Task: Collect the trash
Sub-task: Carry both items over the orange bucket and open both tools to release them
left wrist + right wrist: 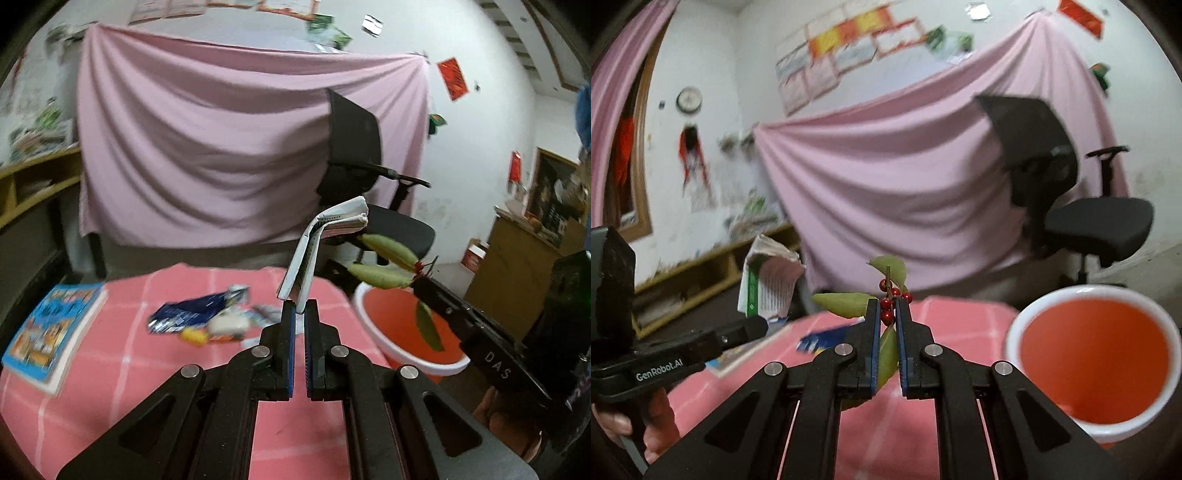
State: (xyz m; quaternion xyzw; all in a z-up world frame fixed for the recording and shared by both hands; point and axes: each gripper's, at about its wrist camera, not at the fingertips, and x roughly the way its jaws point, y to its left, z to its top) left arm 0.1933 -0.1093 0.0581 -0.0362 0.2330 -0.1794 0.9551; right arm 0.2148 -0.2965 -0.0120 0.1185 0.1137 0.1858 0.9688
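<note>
My left gripper (300,308) is shut on a folded white paper carton (317,243) and holds it upright above the pink checked table (129,369). The carton also shows in the right wrist view (768,280). My right gripper (887,310) is shut on a sprig with green leaves and red berries (888,306), held above the table's right edge. The sprig shows in the left wrist view (384,266) over the red bin with a white rim (406,332). The bin sits at the lower right in the right wrist view (1097,354).
Loose wrappers, among them a blue foil one (192,314), lie on the middle of the table. A blue picture book (51,332) lies at the table's left. A black office chair (362,177) stands behind the table before a pink sheet (221,147).
</note>
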